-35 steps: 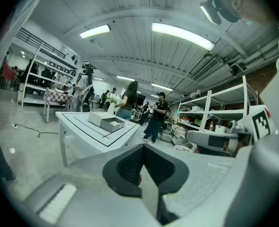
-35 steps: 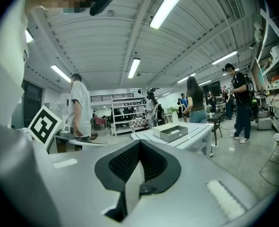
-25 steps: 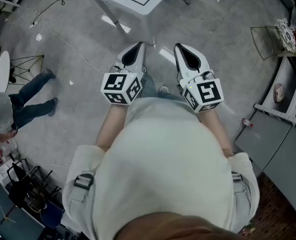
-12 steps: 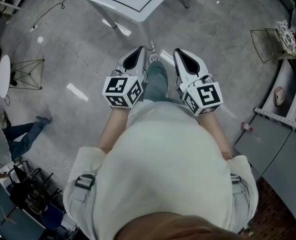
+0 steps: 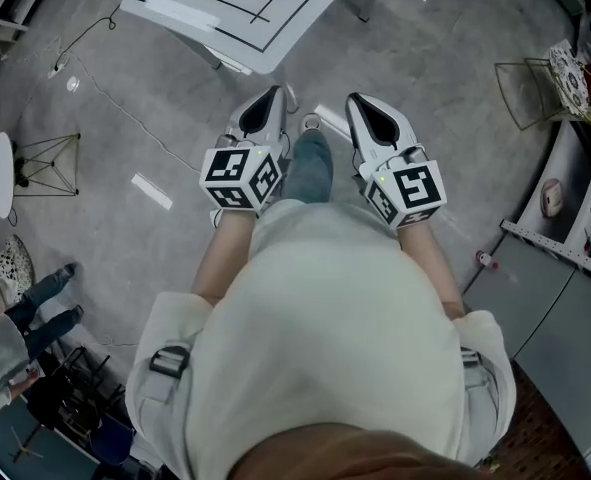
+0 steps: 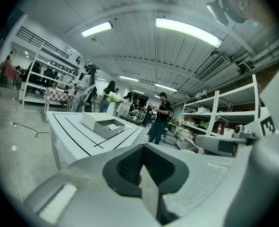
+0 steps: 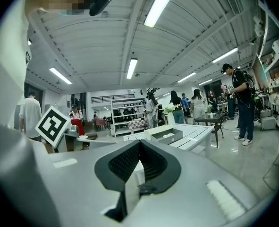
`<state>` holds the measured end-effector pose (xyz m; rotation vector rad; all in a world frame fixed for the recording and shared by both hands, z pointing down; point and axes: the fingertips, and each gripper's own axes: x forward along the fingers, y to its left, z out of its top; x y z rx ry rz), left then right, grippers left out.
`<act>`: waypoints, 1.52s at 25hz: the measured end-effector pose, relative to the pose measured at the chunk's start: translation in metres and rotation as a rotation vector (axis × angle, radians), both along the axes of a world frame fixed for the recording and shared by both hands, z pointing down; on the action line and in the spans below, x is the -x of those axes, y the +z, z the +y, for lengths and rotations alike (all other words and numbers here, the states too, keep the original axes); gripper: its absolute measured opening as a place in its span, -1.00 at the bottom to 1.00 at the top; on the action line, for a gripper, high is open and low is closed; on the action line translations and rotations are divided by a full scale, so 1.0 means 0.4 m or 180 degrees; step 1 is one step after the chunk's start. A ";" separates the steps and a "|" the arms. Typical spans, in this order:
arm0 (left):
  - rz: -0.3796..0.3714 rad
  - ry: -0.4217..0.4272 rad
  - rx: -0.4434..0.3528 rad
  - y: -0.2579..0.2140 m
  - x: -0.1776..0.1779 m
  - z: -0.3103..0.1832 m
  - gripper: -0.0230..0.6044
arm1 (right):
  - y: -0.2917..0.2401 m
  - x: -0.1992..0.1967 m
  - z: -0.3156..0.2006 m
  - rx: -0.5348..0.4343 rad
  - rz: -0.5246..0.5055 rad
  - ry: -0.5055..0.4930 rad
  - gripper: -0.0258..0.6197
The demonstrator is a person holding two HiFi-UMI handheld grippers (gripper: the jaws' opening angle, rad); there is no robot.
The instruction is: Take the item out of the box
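Observation:
An open grey box (image 6: 104, 125) lies on a white table (image 6: 68, 136) with black lines, some way ahead of me. Something small and white (image 6: 112, 126) rests inside it. The right gripper view shows the same box (image 7: 166, 135) on the table (image 7: 196, 137). In the head view the table (image 5: 245, 13) is at the top edge. My left gripper (image 5: 268, 103) and right gripper (image 5: 370, 110) are held side by side at waist height above the floor, short of the table. Both are shut and empty.
A cable (image 5: 125, 93) runs across the floor at the left, near a wire-frame stand (image 5: 45, 163). Grey cabinets (image 5: 555, 288) line the right side. A bystander (image 5: 15, 338) is at the lower left. Shelves (image 6: 224, 112) and several people (image 6: 160, 115) fill the hall beyond the table.
I have stepped forward, so more of the table shows at the top of the head view. The bystander at the left has moved down and away. Both grippers stay shut.

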<state>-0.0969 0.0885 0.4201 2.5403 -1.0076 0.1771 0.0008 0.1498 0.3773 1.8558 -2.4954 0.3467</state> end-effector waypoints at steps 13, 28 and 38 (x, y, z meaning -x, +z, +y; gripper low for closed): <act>-0.0048 -0.0034 0.0073 -0.001 -0.097 -0.296 -0.92 | -0.014 -0.095 -0.324 0.0004 -0.0019 -0.0095 -0.92; -0.0094 0.0054 0.0159 0.007 -0.171 -0.604 -0.92 | -0.038 -0.138 -0.635 -0.0010 0.0088 -0.0181 -0.92; -0.0129 0.0116 0.0265 0.036 -0.191 -0.730 -0.92 | -0.027 -0.160 -0.742 0.0035 0.0128 -0.0116 -0.92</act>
